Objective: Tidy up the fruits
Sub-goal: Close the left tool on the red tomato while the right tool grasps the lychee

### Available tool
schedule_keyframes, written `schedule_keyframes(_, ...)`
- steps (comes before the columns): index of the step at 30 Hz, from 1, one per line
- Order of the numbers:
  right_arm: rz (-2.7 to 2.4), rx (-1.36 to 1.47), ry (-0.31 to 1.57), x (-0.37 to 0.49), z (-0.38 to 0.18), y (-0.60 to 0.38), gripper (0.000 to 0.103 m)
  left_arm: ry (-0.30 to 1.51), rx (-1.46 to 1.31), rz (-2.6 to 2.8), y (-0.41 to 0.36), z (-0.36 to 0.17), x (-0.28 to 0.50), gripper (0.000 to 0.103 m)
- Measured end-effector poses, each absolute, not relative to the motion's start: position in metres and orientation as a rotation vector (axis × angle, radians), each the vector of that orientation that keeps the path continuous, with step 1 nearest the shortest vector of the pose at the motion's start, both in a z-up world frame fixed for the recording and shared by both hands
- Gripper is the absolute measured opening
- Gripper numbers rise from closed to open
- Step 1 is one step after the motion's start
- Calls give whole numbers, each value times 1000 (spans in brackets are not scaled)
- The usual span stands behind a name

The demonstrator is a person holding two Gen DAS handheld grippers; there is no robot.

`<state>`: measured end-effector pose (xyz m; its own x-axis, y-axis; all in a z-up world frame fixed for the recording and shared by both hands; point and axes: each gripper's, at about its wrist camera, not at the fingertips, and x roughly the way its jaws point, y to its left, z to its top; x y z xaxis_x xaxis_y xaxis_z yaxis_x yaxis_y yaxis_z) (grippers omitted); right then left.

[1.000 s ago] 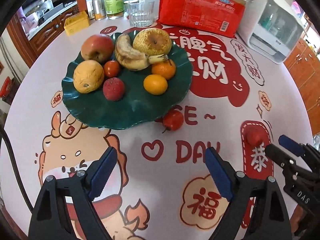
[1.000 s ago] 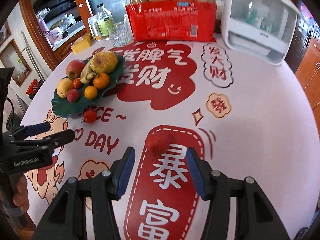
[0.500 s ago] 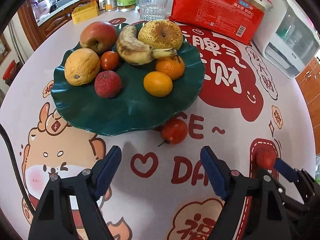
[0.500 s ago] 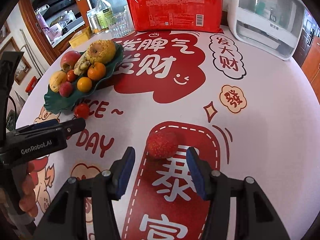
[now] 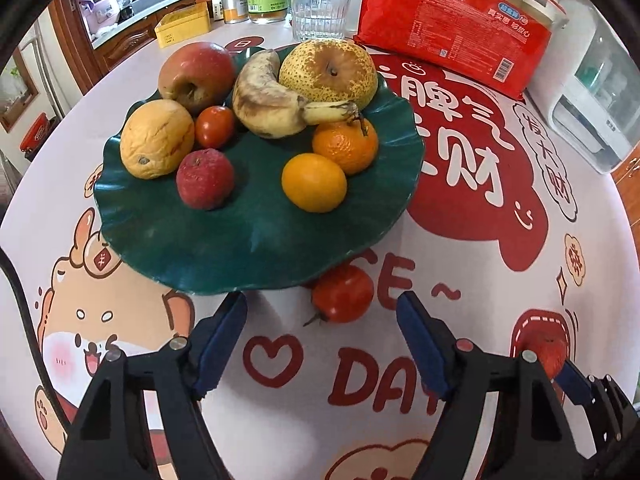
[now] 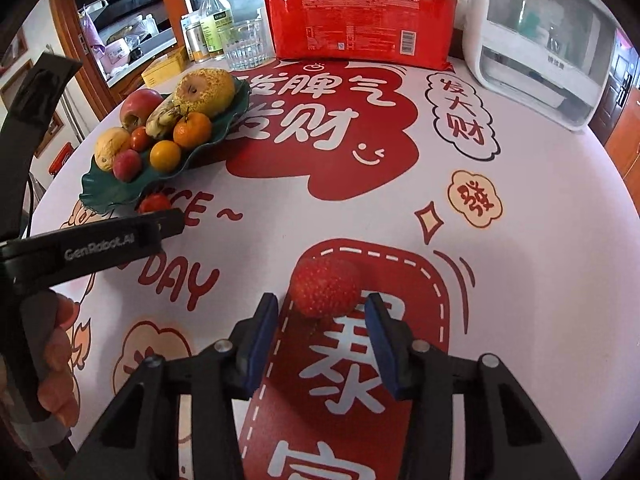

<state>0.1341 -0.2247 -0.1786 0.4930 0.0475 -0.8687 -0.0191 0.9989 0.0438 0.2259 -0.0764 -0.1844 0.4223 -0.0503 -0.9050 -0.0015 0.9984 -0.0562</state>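
Observation:
A dark green wavy plate (image 5: pixel 248 248) holds an apple, a pear, a banana, oranges, a small tomato and a red lychee. A loose tomato (image 5: pixel 342 295) lies on the tablecloth just in front of the plate's rim, a little ahead of my open left gripper (image 5: pixel 322 336). A red lychee (image 6: pixel 324 286) lies on the red patch of the cloth, just ahead of the fingertips of my open right gripper (image 6: pixel 322 320). It also shows in the left wrist view (image 5: pixel 550 352), partly hidden. The plate also shows in the right wrist view (image 6: pixel 116 192).
At the table's back stand a red pack of paper cups (image 5: pixel 456 28), a drinking glass (image 5: pixel 320 12), bottles and a yellow tin (image 5: pixel 182 30). A white appliance (image 6: pixel 536 40) stands at the back right. The left gripper's body (image 6: pixel 92 244) lies left of the right gripper.
Both grippers have moved forward. The left one has come close to the loose tomato and the plate. The right one has come up to the lychee, which now sits at its fingertips.

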Motion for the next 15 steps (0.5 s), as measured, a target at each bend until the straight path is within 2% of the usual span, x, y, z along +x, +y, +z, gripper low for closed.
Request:
schedule_keyframes(6,30,9,1043,139,-179,-224,35,1133,-19,-19,-83,-184,234,56)
schedule_keyframes(12,24,-20,1035,140,-180,-221,35,1135,4,-25,-83,-183,233,43)
schedule_keyframes(15,22,-26,1032,139,-180,-220,35,1128,-3,-36,-77,-182,229,30)
